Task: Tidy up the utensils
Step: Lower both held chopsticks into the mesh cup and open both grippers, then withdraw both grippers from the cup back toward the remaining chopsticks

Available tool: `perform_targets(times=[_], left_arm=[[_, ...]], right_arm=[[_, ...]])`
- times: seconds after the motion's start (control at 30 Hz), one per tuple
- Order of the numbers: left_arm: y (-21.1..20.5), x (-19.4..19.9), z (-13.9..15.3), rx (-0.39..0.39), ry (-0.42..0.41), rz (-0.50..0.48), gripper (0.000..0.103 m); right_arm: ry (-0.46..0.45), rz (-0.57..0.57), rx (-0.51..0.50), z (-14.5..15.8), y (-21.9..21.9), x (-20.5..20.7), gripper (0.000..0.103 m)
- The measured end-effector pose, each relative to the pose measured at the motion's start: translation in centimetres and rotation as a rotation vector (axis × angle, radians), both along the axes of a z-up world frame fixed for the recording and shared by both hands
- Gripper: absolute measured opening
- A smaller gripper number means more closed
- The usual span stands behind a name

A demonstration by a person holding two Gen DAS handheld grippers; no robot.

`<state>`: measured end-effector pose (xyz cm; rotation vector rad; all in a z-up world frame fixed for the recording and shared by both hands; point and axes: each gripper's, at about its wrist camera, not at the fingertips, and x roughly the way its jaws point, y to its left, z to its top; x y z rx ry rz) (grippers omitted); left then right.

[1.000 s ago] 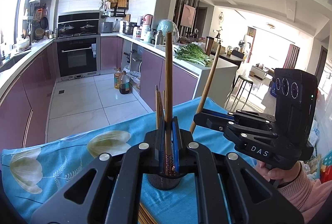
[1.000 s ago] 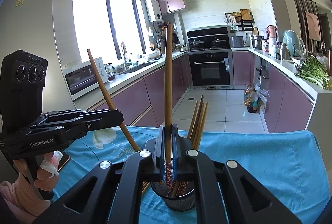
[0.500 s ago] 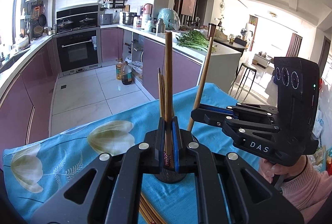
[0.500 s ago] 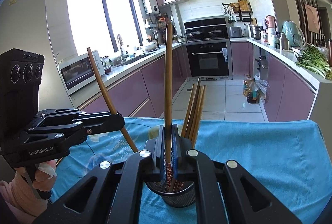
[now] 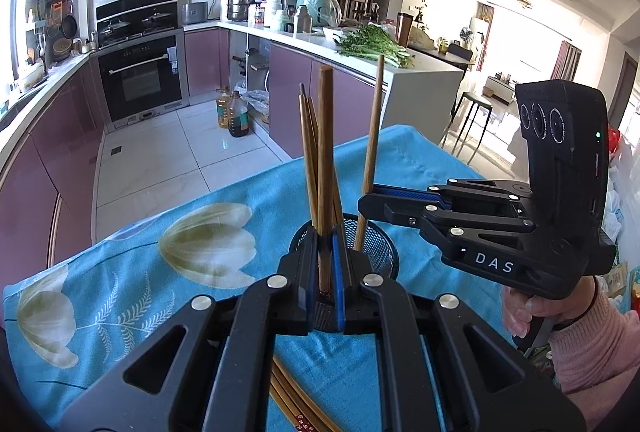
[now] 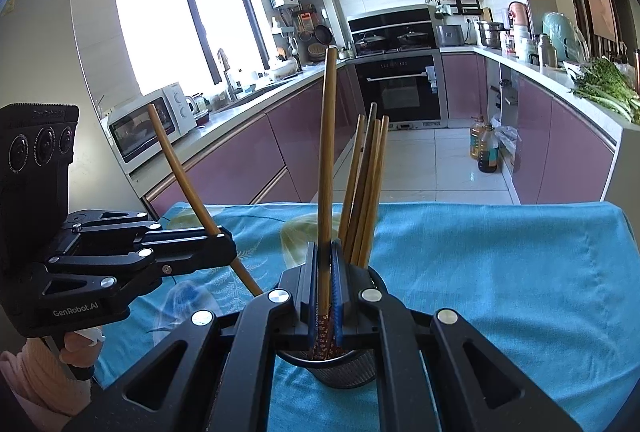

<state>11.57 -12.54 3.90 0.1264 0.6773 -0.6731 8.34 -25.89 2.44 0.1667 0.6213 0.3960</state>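
Note:
A black mesh utensil cup stands on the blue flowered cloth and holds several wooden chopsticks. My left gripper is shut on one upright chopstick just in front of the cup; it also shows in the right wrist view. My right gripper is shut on another upright chopstick, its patterned lower end over the cup mouth. In the left wrist view the right gripper holds its chopstick with the tip inside the cup.
More chopsticks lie on the cloth under my left gripper. The table's far edge drops to the kitchen floor. Purple cabinets, an oven and a counter with greens stand beyond.
Both grippers have come down with their chopsticks. The cup mouth now shows more from above, and the right chopstick's tip has entered the cup.

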Motion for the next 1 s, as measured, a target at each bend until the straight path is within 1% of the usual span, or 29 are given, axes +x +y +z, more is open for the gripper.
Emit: perform_targets(times=[0.17, 0.4, 0.5, 0.63, 0.67, 0.73, 0.83, 0.93, 1.0], left_arm=[[-0.5, 0.9, -0.4, 0.021, 0.035, 0.006, 0.008], [-1.2, 2.3, -0.6, 0.012, 0.051, 0.014, 0.008], [-1.4, 2.3, -0.7, 0.015, 0.044, 0.019, 0.014], [-1.1, 2.1, -1.0, -0.001, 0.048, 0.03, 0.015], [-0.9, 2.2, -1.1, -0.005, 0.047, 0.034, 0.018], [-0.4, 1.9, -1.1, -0.011, 0.038, 0.046, 0.019], [0.6, 1.2, -1.1, -0.036, 0.019, 0.068, 0.019], [2.1, 0.4, -1.0, -0.068, 0.002, 0.095, 0.023], [3.3, -0.4, -1.0, -0.079, -0.016, 0.114, 0.028]], right_arm=[[0.026, -0.007, -0.004, -0.9, -0.2, 0.7, 0.006], [0.043, -0.024, 0.001, -1.5, -0.6, 1.3, 0.006], [0.046, -0.029, 0.003, -1.6, -0.7, 1.3, 0.008], [0.046, -0.042, 0.004, -1.6, -0.5, 0.9, 0.009], [0.045, -0.044, 0.008, -1.6, -0.6, 0.8, 0.009], [0.042, -0.043, 0.014, -1.6, -0.7, 0.5, 0.012], [0.029, -0.035, 0.015, -1.3, -0.7, -0.1, 0.013], [0.008, -0.015, 0.02, -0.7, -0.4, -1.2, 0.015], [-0.01, 0.013, 0.027, -0.3, -0.1, -2.1, 0.022]])
